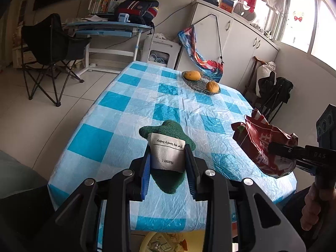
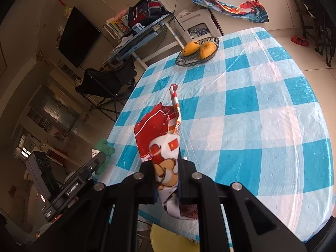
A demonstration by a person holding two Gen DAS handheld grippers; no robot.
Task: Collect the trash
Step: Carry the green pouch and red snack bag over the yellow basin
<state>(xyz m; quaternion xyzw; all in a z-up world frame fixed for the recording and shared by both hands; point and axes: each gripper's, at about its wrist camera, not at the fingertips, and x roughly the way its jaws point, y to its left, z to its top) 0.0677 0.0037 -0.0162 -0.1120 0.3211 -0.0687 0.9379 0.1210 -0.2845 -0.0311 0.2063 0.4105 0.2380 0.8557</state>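
In the left wrist view my left gripper [image 1: 169, 166] is shut on a green knitted cloth [image 1: 168, 128] with a white name label, held just above the near edge of the checked table [image 1: 117, 100]. At the right, my right gripper [image 1: 273, 149] pinches a crumpled red snack bag [image 1: 258, 138] in the air. The right wrist view shows the right gripper [image 2: 167, 168] shut on that red and white snack bag [image 2: 159, 130], which stands up over the table's near edge. The left gripper [image 2: 98, 161] with the green cloth [image 2: 104, 147] is at the left. A yellow bin [image 1: 159, 241] [image 2: 168, 237] sits on the floor below both grippers.
A glass dish [image 1: 199, 86] [image 2: 182, 61] with two mangoes stands at the table's far end. A black folding chair [image 1: 48, 48] and a blue desk [image 1: 109, 27] stand beyond the table to the left. A person's hand [image 1: 310, 208] grips the right handle.
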